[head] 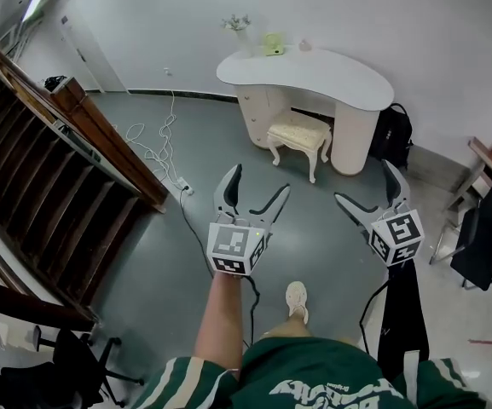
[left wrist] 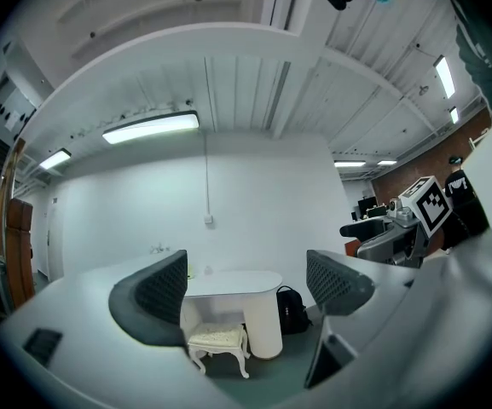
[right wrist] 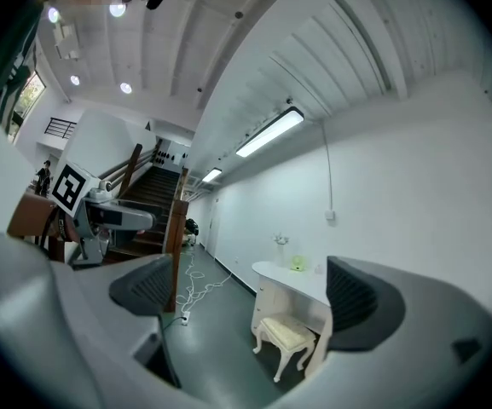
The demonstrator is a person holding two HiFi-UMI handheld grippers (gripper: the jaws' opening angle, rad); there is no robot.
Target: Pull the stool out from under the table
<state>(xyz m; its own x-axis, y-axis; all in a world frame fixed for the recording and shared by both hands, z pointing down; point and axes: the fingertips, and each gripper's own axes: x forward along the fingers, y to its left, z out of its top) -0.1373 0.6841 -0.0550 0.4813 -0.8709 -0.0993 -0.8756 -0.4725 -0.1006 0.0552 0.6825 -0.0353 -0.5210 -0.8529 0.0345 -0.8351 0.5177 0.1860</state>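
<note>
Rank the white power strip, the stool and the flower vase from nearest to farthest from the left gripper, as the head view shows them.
1. white power strip: on the floor, just left of the left gripper.
2. stool: ahead, partly under the table.
3. flower vase: on the table's left end, by the wall.

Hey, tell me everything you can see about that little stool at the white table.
The stool is small and cream-white, with a padded rectangular seat that looks fabric-covered and four curved, carved-looking legs, probably painted wood. It stands upright on the grey-green floor, its back part tucked into the knee gap of the white curved table, between the drawer unit and the rounded end panel, front legs out in the open. Only the floor visibly touches it; nothing lies on the seat.
</note>
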